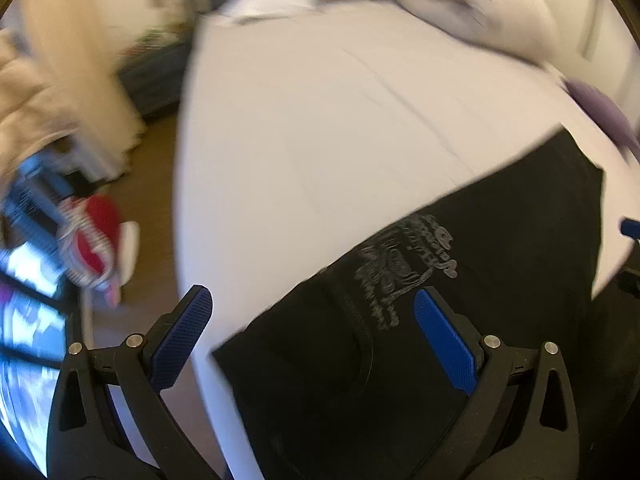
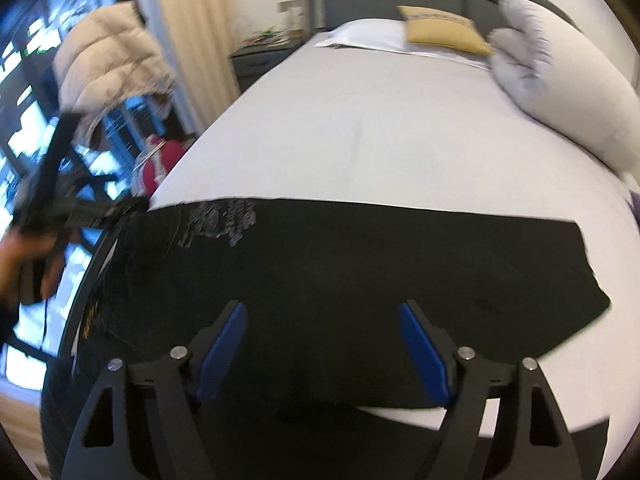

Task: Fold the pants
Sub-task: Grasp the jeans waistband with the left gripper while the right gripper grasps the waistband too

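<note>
Black pants (image 2: pixel 360 264) with a grey printed logo (image 2: pixel 224 220) lie flat across the near end of a white bed (image 2: pixel 360 120). In the left wrist view the pants (image 1: pixel 460 320) run from lower middle to the right, logo (image 1: pixel 404 268) facing up. My left gripper (image 1: pixel 316 300) is open and empty, above the pants' left end at the bed edge. My right gripper (image 2: pixel 322 316) is open and empty, hovering over the middle of the pants. The left gripper also shows, blurred, at the left of the right wrist view (image 2: pixel 60 200).
Pillows (image 2: pixel 560 92) and a yellow cushion (image 2: pixel 440 30) lie at the head of the bed. A cream padded jacket (image 2: pixel 112 56), a red item (image 2: pixel 164 156) and a window stand left of the bed. Wood floor (image 1: pixel 156 200) runs beside it.
</note>
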The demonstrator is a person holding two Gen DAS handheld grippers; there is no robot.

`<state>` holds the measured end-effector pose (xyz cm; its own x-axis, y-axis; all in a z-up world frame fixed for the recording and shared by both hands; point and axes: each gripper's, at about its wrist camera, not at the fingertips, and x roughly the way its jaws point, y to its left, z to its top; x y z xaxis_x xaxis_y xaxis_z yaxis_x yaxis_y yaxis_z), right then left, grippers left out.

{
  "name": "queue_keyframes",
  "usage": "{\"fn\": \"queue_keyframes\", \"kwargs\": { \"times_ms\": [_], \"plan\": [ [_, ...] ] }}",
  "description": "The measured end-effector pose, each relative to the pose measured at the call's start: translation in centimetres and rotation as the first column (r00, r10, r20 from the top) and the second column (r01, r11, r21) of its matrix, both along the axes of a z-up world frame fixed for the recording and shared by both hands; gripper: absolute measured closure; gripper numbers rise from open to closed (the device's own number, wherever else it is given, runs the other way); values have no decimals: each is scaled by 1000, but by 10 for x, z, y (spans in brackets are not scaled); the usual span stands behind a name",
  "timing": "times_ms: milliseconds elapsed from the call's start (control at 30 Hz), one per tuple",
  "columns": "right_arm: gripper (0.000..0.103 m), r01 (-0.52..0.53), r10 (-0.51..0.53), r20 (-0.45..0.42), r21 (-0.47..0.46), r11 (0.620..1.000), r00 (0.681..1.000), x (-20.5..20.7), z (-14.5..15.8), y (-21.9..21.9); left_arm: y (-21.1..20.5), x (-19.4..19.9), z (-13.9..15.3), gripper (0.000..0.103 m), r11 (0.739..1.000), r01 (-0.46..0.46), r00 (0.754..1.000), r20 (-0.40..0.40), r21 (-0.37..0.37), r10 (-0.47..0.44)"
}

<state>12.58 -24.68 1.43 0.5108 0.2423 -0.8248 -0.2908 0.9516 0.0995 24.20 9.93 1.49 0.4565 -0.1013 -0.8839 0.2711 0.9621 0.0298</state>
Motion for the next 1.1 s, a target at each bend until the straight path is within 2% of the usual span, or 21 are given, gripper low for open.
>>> {"fn": "queue_keyframes", "kwargs": {
  "times_ms": [100,167,233,367,433,533,600,633,667,767,933,1100],
  "plan": [
    [26,-62,62,-9,0,998,998,3,-13,3,-3,28,-20,0,994,108,988,-112,-27,-110],
    [28,-85,85,-23,9,996,996,6,-20,4,-4,42,-36,0,983,177,965,-190,-44,-182],
    [29,-99,99,-37,4,995,994,10,-28,4,-4,51,-49,1,978,207,949,-238,-29,-208],
    [31,-118,118,-54,-4,993,992,21,-38,6,5,65,-69,24,975,216,921,-321,-48,-220],
    [31,-131,130,-54,-8,991,990,25,-38,8,12,69,-71,27,975,208,918,-331,-74,-220],
    [32,-152,152,-51,-6,988,987,33,-39,14,20,74,-68,50,977,187,917,-338,-100,-210],
    [33,-171,170,-47,-12,985,984,40,-38,23,24,77,-64,76,977,172,915,-348,-124,-205],
    [34,-181,180,-46,-17,983,983,43,-38,27,25,77,-61,81,977,170,914,-349,-129,-205],
    [35,-199,198,-43,-23,980,979,46,-37,32,26,77,-58,88,977,172,916,-344,-126,-206],
    [36,-250,250,-22,-54,967,968,57,-33,47,22,68,-44,96,979,190,935,-289,-77,-204],
    [40,-333,334,-11,-100,938,943,81,-25,60,22,33,1,99,980,201,972,-119,-7,-200],
    [41,-439,440,-33,-164,884,898,104,-25,81,18,-2,30,99,976,215,977,-8,15,-215]
  ]
}}
